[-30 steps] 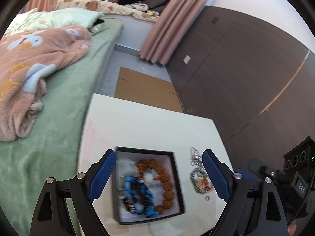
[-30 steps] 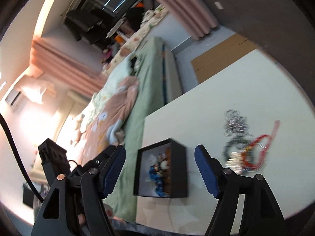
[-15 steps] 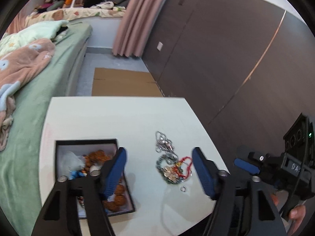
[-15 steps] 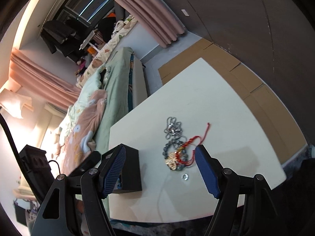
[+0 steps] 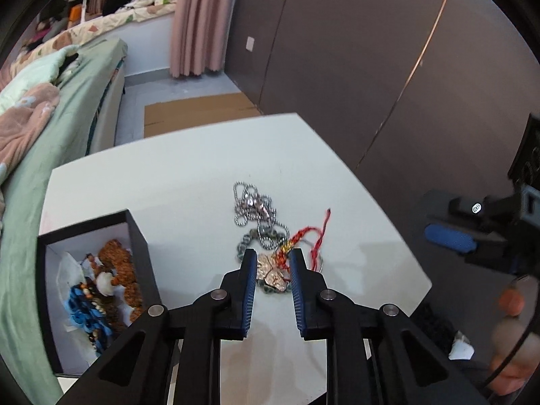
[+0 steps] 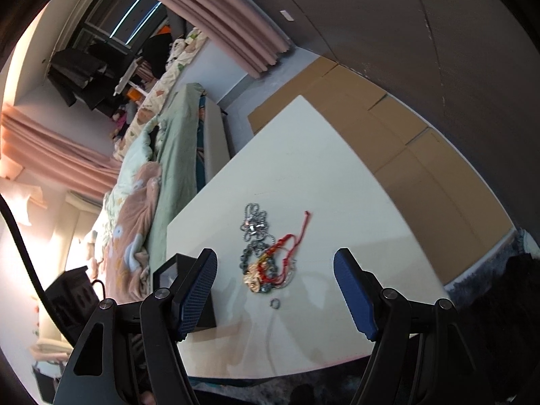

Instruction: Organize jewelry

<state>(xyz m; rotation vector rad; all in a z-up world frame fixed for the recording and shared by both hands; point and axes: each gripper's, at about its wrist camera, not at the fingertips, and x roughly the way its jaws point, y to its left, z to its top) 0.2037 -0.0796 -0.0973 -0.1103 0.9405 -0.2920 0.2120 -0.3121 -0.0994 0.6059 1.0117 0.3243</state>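
On the white table (image 5: pixel 189 202), left gripper (image 5: pixel 272 263) has narrowed around the jewelry pile (image 5: pixel 270 253); right gripper (image 6: pixel 275 276) stays wide.

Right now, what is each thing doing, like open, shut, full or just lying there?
Left gripper: narrowed around the gold pendant, not visibly clamped.
Right gripper: wide open, holding nothing.
Black square jewelry box: lidless, beaded bracelets inside.
Tangled pile of silver chain and red cord: loose on the white table.
Small silver ring: lying alone.
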